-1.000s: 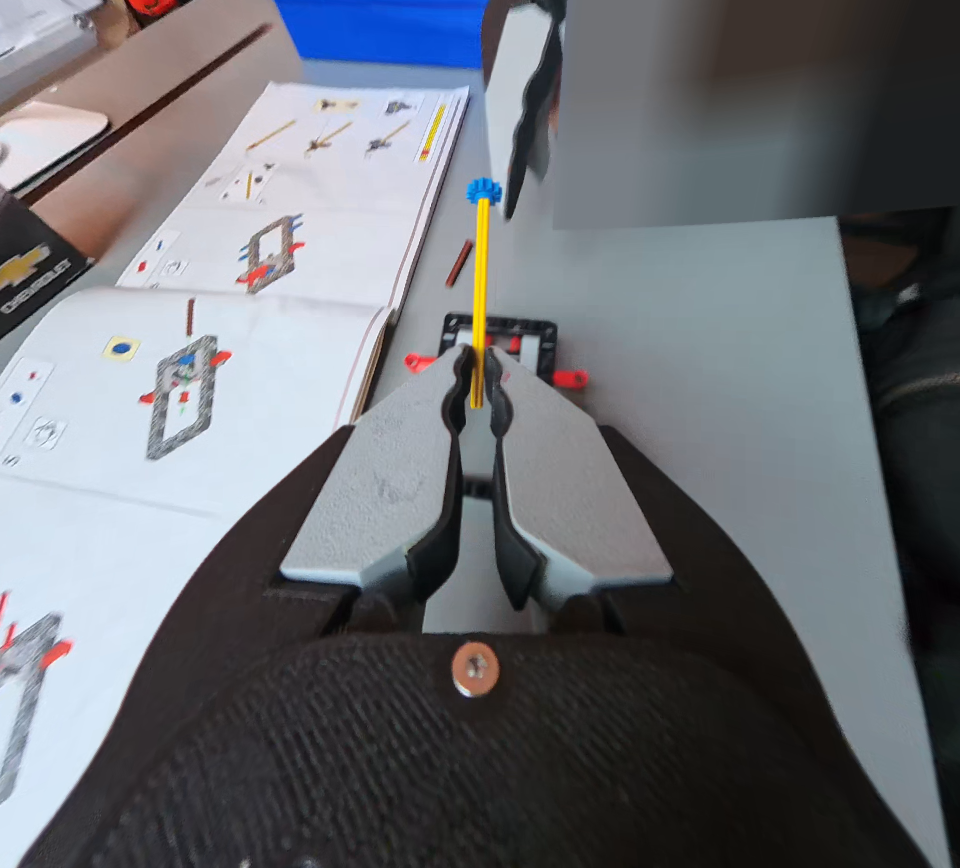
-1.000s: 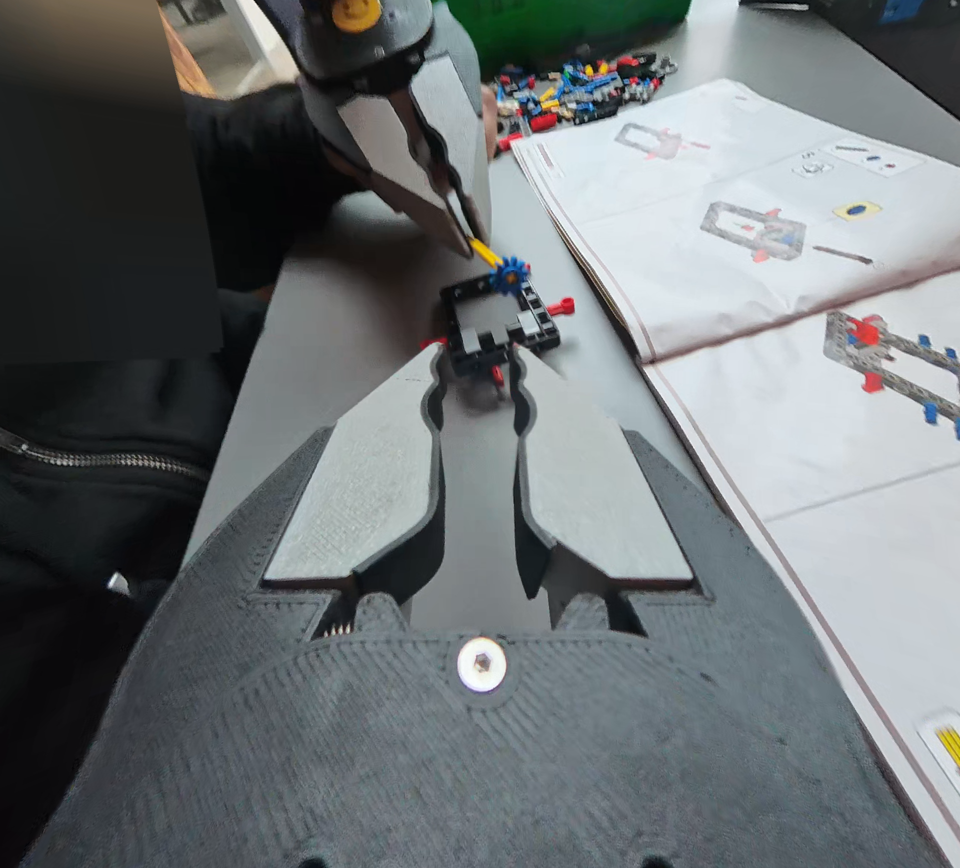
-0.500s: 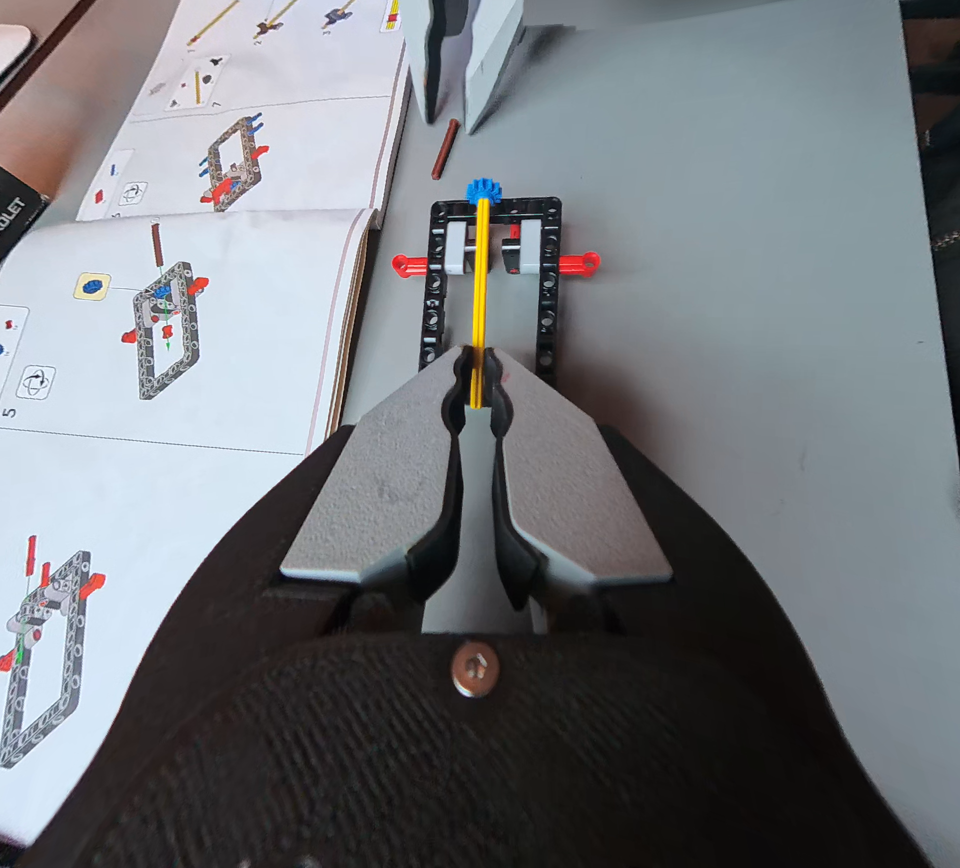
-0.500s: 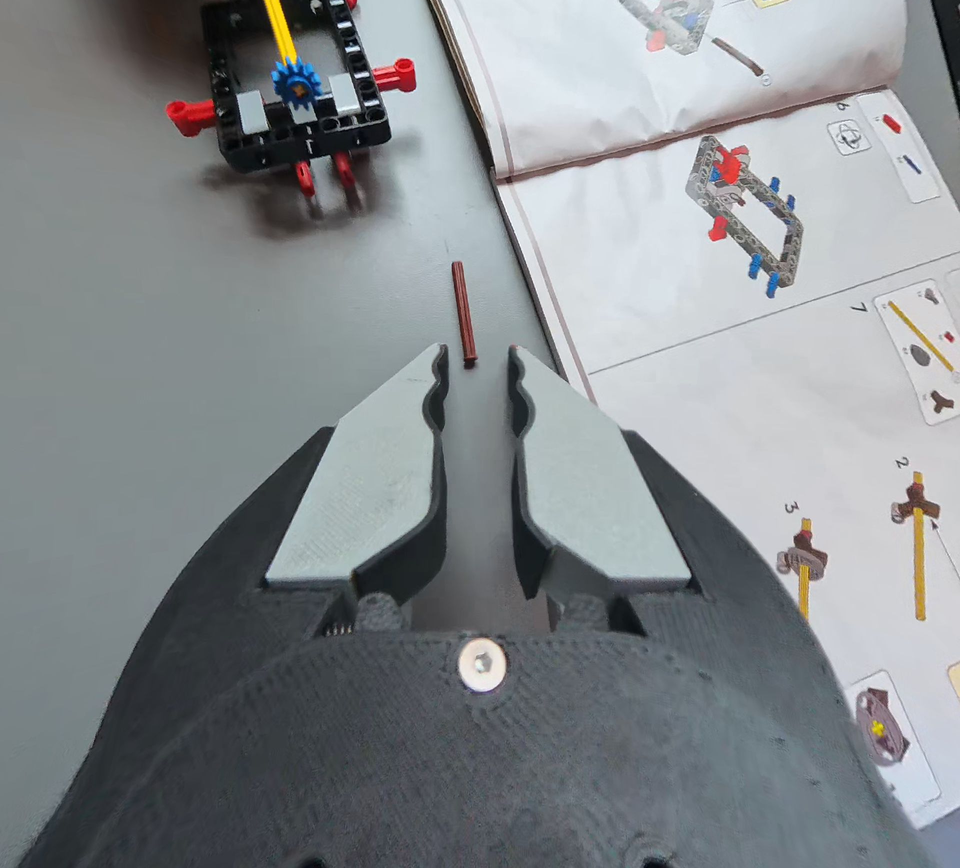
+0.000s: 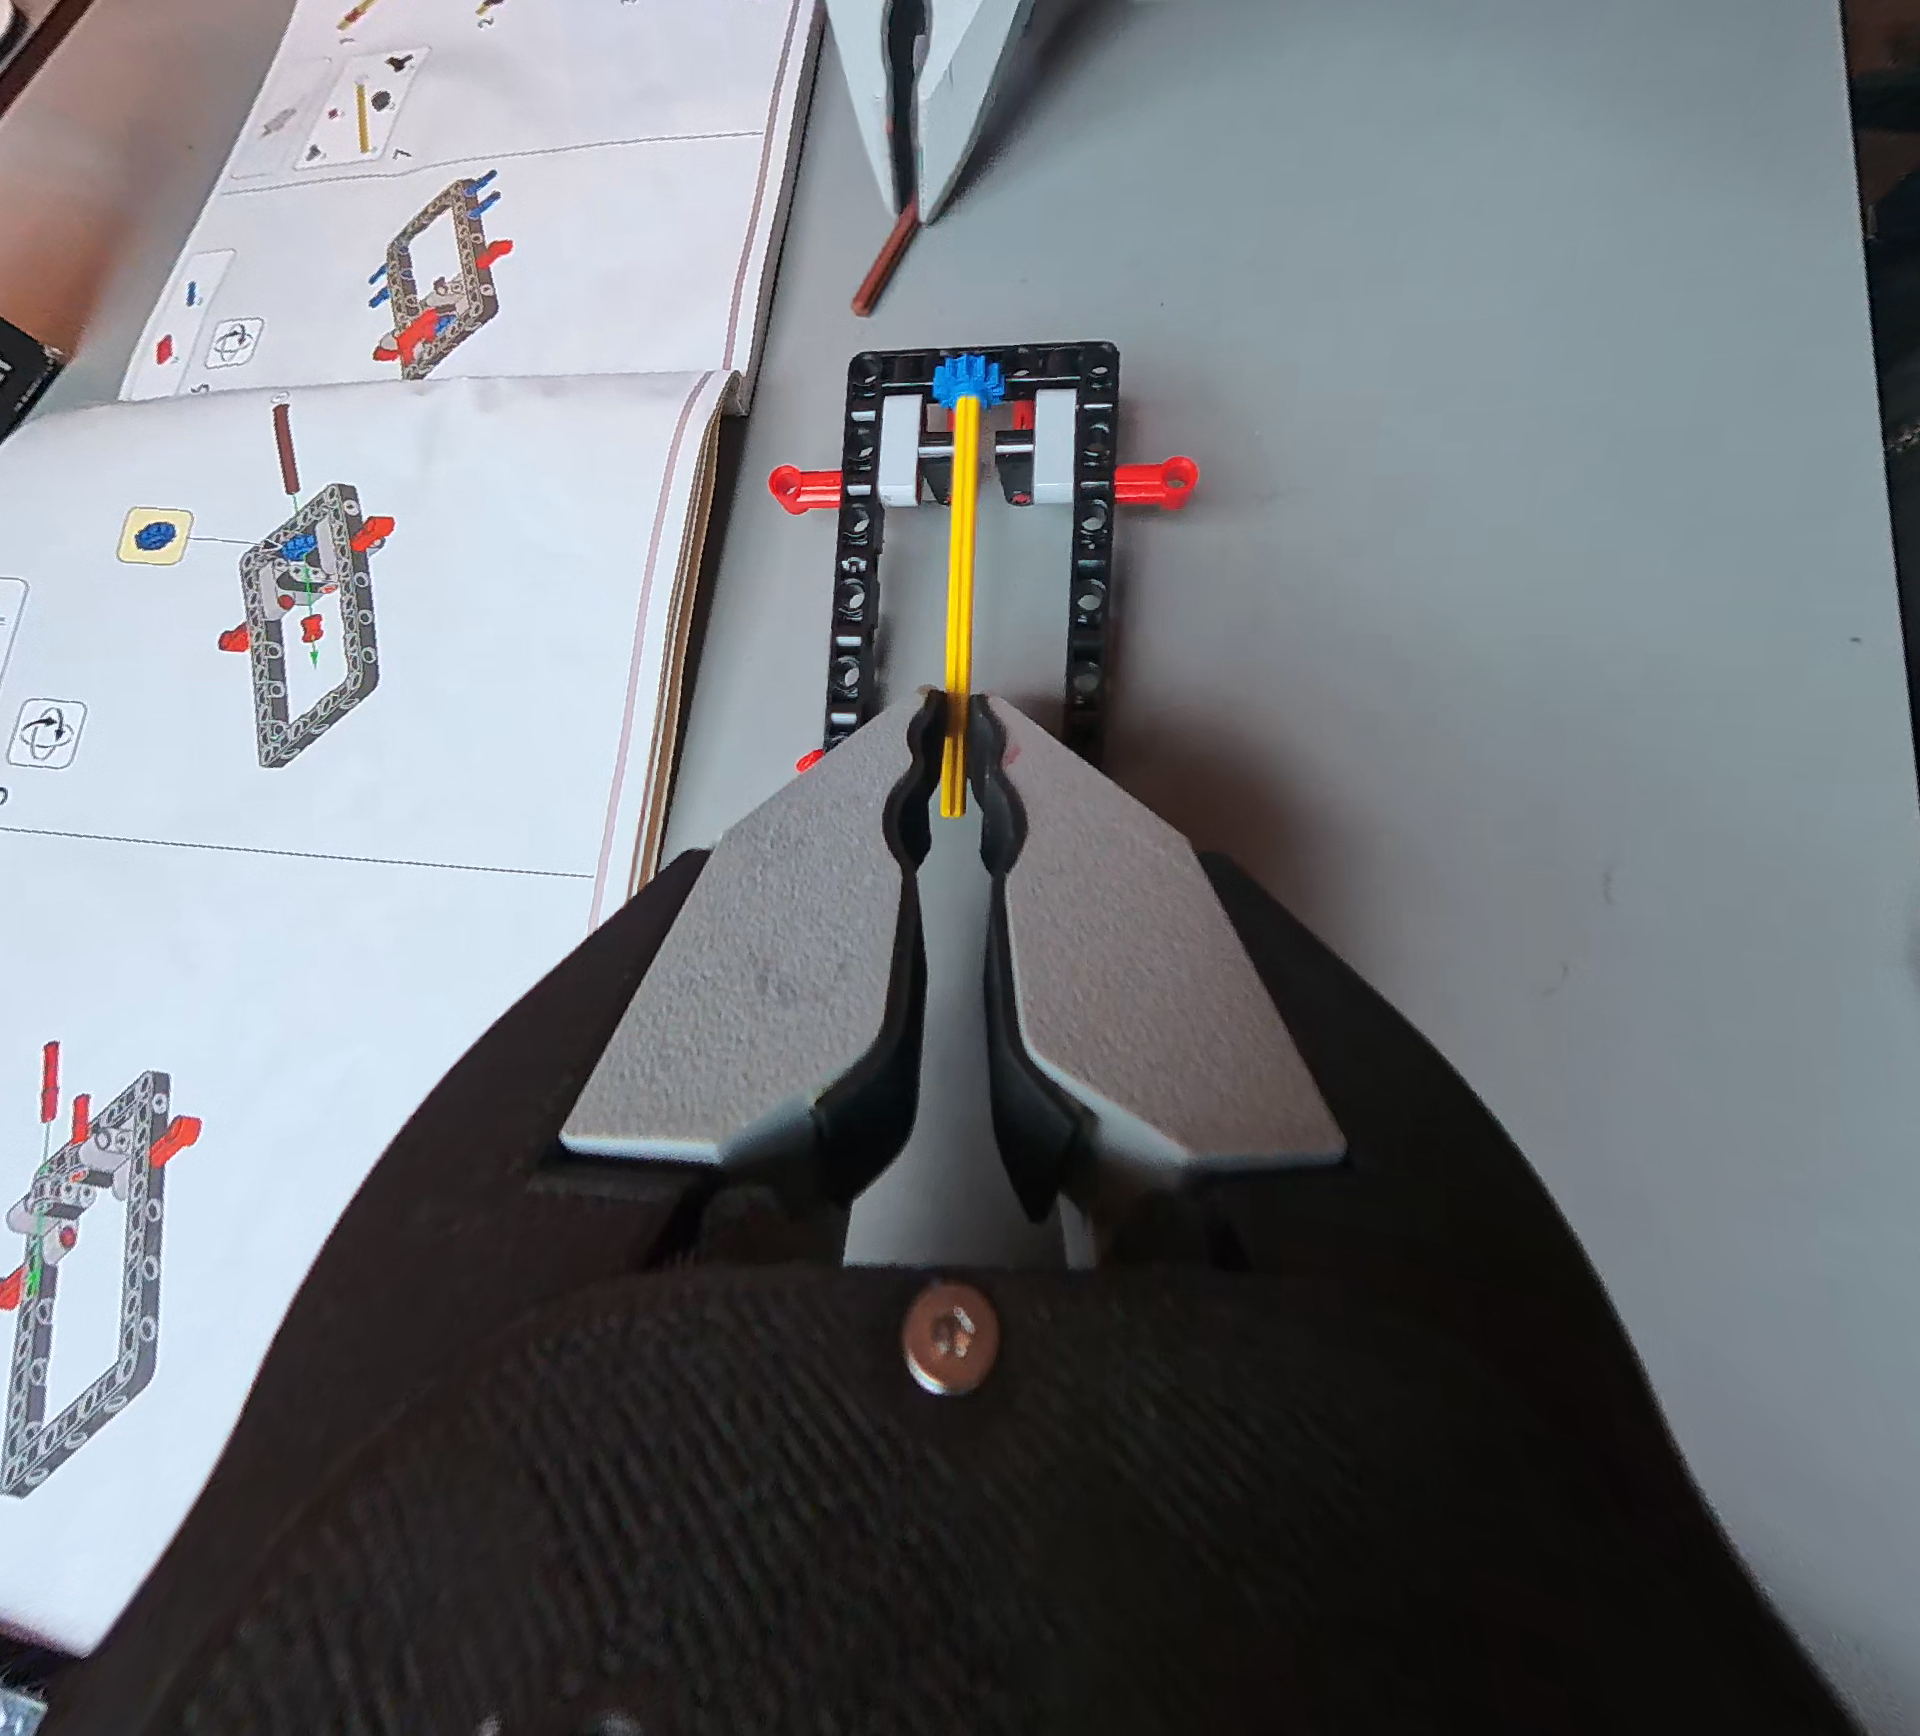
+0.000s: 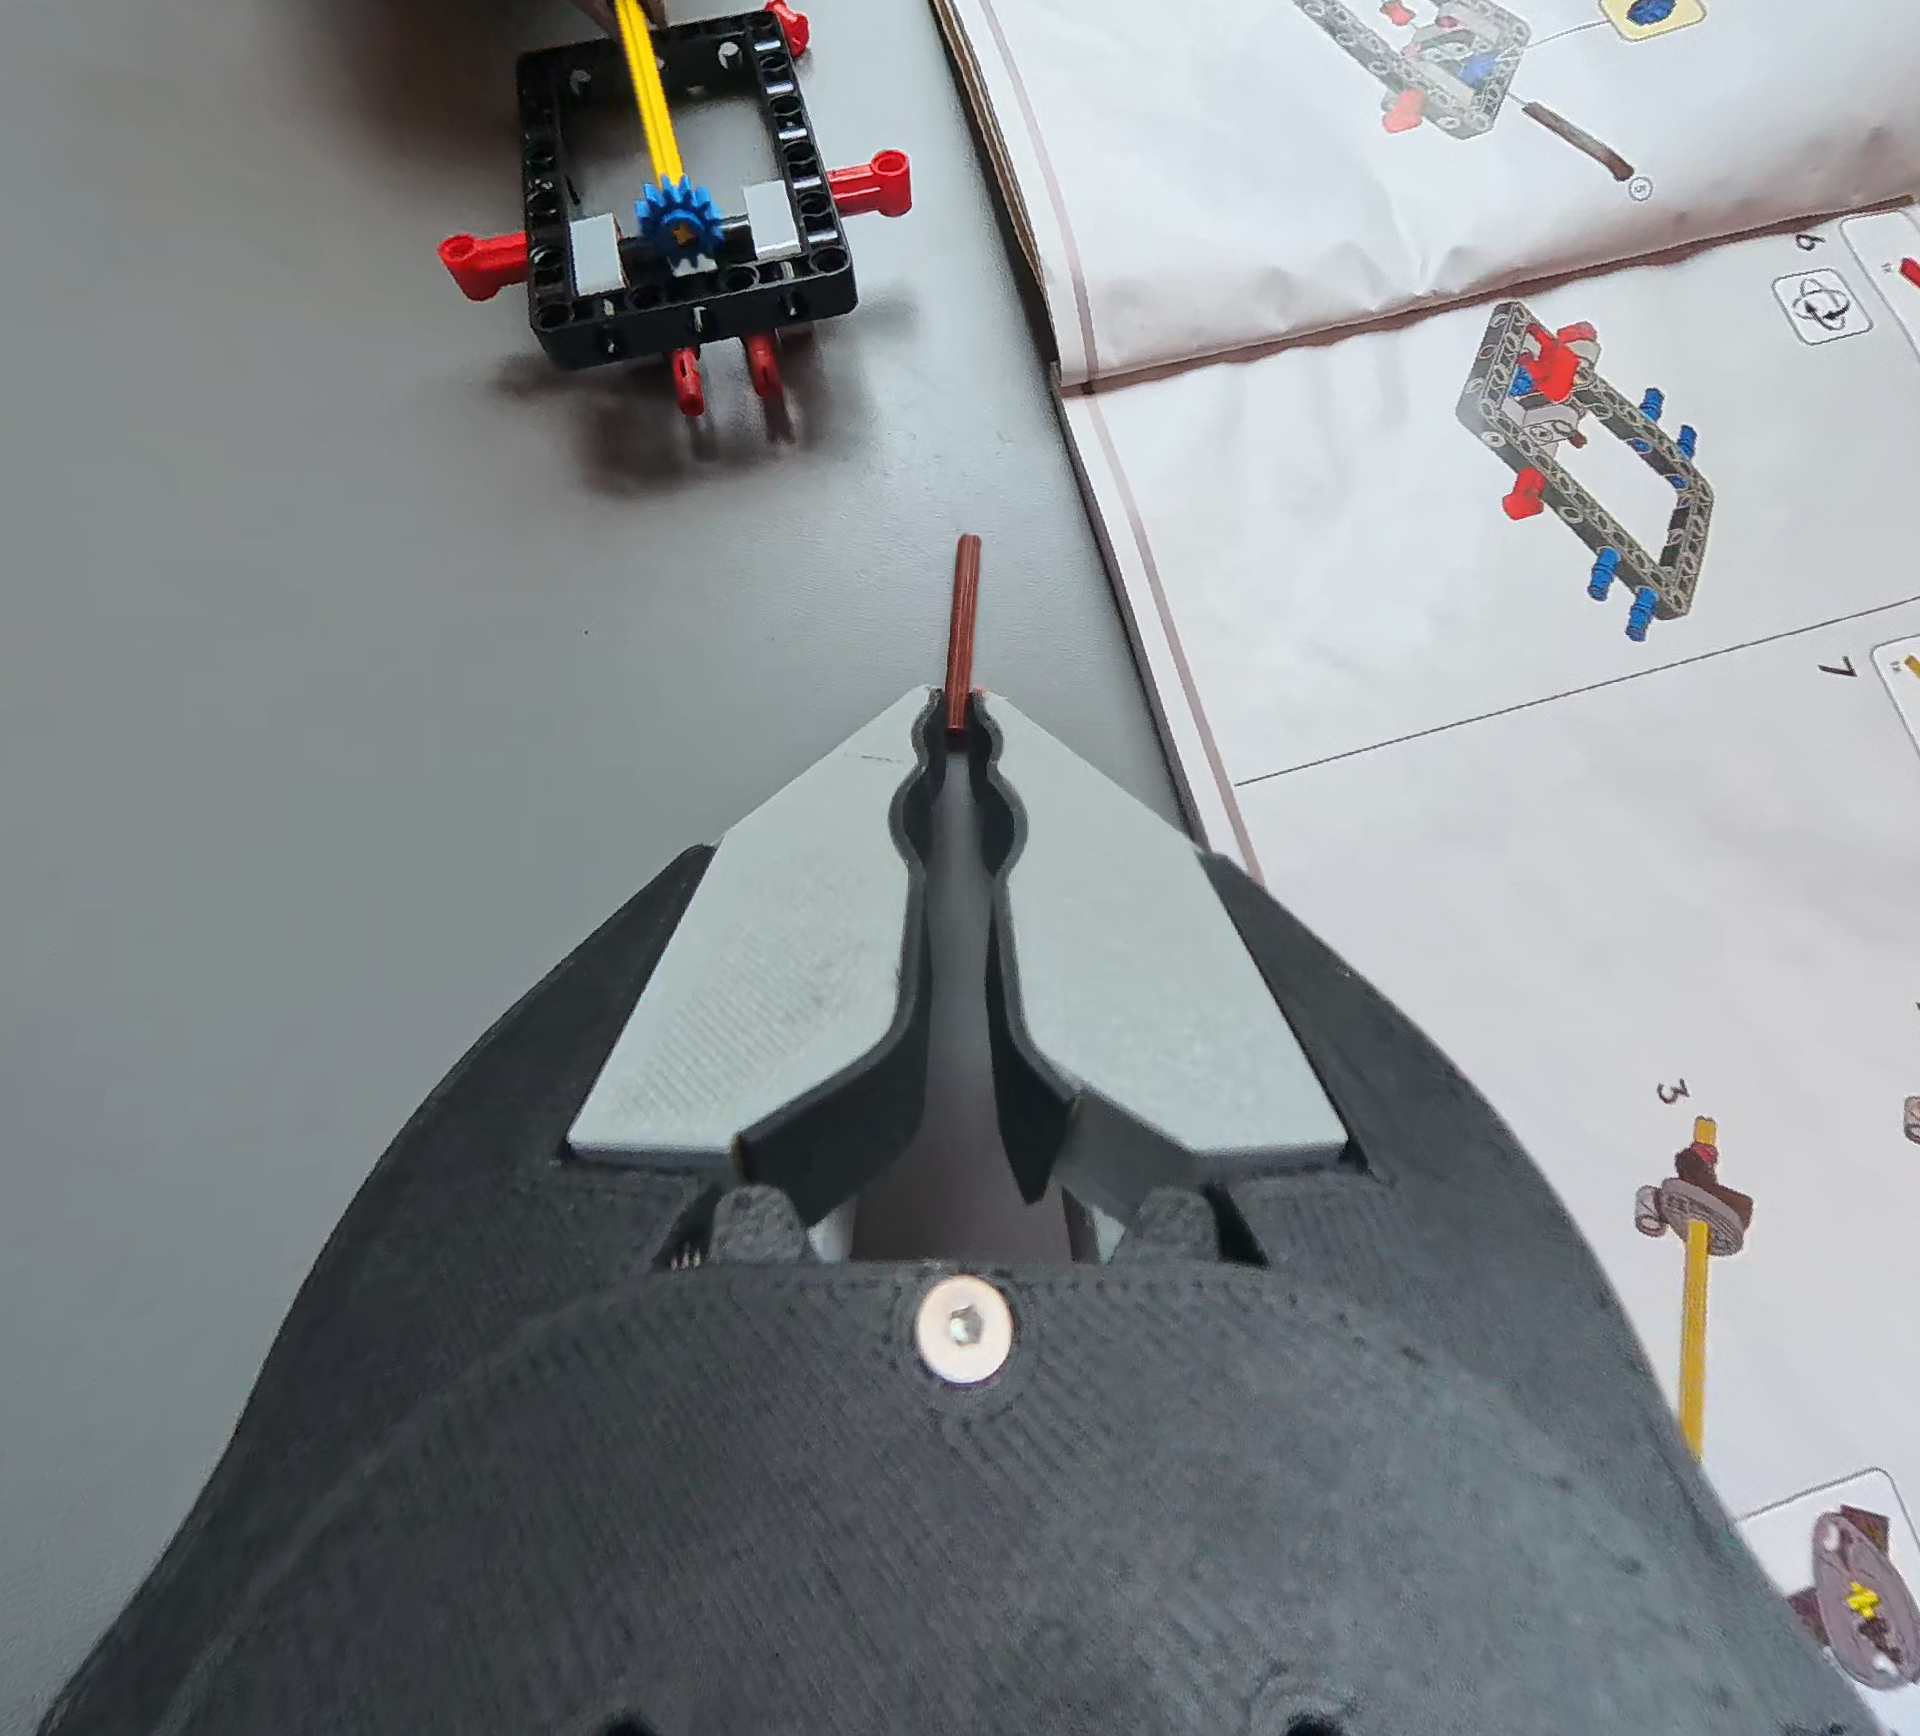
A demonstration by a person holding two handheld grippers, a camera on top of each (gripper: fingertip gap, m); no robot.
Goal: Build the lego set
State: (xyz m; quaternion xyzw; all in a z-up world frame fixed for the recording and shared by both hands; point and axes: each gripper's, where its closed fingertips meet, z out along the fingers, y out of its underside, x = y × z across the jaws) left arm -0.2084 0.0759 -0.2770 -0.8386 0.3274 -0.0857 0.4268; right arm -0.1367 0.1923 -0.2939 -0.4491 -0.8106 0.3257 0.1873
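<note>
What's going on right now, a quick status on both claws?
Left gripper shut on yellow axle, blue gear over black frame. Right gripper shut on brown axle. Nothing in the way.

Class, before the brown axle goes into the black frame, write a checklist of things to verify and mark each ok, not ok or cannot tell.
1. Right gripper shut on the brown axle: ok, tips pinch its near end.
2. Left gripper shut on the yellow axle: ok.
3. Blue gear placed between the two grey blocks in the black frame: ok.
4. Gear hole lined up with the frame holes: cannot tell.
5. Brown axle lifted off the table: cannot tell.
6. Frame flat on the table, beside the manual: ok.
</note>
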